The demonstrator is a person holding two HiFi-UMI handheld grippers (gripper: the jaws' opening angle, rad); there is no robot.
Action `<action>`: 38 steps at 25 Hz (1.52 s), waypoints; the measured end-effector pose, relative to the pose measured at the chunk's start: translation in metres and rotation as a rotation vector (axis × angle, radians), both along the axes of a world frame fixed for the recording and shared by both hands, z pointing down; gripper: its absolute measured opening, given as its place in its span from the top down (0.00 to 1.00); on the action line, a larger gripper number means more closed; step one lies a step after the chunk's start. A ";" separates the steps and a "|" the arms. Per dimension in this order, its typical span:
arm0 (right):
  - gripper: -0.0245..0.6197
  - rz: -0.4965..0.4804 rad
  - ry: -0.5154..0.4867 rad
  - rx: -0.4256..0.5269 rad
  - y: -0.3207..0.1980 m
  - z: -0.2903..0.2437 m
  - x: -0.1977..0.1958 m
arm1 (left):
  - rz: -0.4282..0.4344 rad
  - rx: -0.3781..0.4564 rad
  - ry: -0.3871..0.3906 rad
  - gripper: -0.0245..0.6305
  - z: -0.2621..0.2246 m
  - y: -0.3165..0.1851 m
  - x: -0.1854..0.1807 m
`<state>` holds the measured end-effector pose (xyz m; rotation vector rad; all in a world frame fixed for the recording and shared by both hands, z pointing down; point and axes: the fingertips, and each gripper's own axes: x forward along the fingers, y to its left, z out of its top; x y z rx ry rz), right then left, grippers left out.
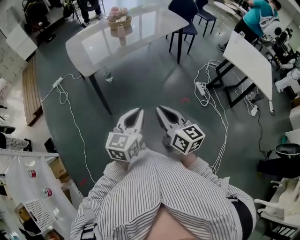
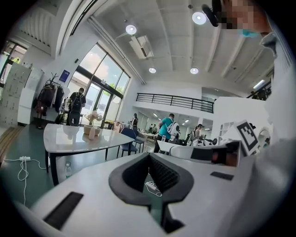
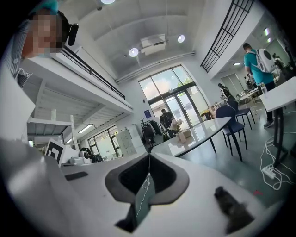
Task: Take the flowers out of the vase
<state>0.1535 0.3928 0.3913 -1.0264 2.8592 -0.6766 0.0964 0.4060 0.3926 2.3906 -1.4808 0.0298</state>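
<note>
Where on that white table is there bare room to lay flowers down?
Nearly all of the table is bare: the wide stretch from the vase toward the chair end, and the near-left corner. Only the far edge is crowded, where vase, flowers and basket cluster.

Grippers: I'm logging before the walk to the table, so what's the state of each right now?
Left gripper: closed, holding nothing.
Right gripper: closed, holding nothing.
</note>
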 end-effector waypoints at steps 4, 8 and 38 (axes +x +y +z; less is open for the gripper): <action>0.94 0.031 -0.001 0.011 -0.045 -0.002 -0.021 | 0.040 0.011 -0.013 0.94 -0.001 -0.041 -0.021; 0.94 0.029 -0.003 0.020 -0.070 -0.003 -0.043 | 0.060 0.006 0.037 0.94 0.001 -0.066 -0.040; 0.94 -0.097 0.053 -0.014 -0.272 0.009 -0.117 | 0.019 -0.056 0.033 0.94 0.023 -0.264 -0.088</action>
